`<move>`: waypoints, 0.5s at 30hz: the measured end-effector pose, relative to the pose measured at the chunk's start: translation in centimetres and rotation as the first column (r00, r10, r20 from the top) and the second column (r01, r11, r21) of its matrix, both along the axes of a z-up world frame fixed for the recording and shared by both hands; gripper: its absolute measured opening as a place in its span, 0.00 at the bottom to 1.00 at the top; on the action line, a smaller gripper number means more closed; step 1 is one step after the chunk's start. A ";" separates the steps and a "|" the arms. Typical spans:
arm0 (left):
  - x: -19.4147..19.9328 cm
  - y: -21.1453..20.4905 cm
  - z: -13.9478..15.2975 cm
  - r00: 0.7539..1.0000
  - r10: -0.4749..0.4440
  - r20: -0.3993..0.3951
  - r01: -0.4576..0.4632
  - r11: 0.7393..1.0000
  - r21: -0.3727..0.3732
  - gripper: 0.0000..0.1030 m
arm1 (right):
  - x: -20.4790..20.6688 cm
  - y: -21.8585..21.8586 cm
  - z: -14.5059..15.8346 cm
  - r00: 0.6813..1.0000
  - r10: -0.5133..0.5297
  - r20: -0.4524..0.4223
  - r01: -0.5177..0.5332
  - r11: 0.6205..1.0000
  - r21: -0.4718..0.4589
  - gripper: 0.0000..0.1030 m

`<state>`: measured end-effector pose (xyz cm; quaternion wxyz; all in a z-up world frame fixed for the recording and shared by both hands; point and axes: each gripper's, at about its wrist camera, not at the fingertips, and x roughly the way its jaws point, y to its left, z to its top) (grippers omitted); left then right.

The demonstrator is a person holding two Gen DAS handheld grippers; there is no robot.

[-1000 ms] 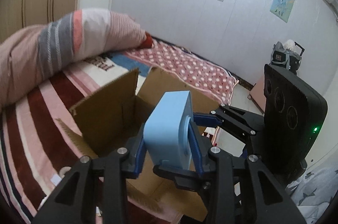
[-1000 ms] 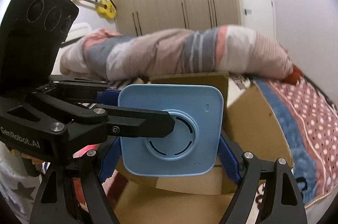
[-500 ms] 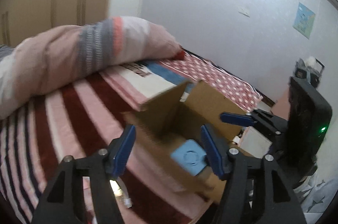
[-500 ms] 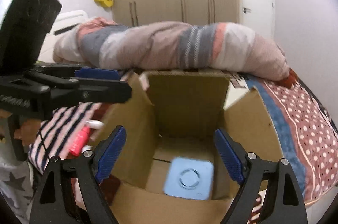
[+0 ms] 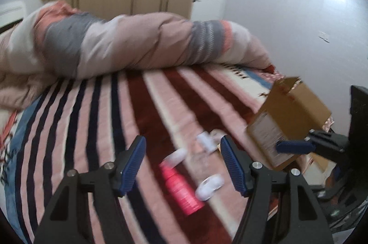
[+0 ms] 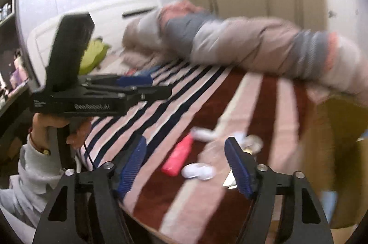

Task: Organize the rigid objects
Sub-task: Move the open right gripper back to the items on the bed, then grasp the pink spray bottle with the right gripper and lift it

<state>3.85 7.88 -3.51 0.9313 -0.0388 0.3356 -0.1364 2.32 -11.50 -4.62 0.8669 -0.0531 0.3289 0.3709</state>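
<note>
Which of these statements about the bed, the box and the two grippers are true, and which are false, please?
1. Both grippers are open and hold nothing. True: the left gripper and the right gripper each show an empty gap.
2. The pink bottle stands upright on the bed. False: it lies on its side on the striped blanket.
3. The cardboard box sits to the right of the bottle in the left wrist view. True.
4. The left gripper is clamped on a blue box. False: its fingers are apart, with only the blanket and small items behind them.
5. A white round item lies beside the bottle. True, though it is too blurred to identify.
</note>
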 end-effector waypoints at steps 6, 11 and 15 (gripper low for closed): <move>-0.8 3.3 -3.7 0.998 0.029 -0.047 -0.032 0.998 -0.063 0.62 | 3.0 5.5 -6.8 0.977 -0.001 -0.213 -0.014 0.997 -0.070 0.50; -0.9 4.7 -5.6 0.998 0.028 -0.064 -0.035 0.993 -0.109 0.62 | 5.0 8.1 -10.2 0.966 -0.042 -0.253 0.002 0.988 -0.157 0.47; -0.6 5.3 -6.6 0.996 0.038 -0.081 -0.048 0.992 -0.117 0.62 | 6.5 9.3 -12.3 0.953 -0.052 -0.297 -0.003 0.983 -0.182 0.35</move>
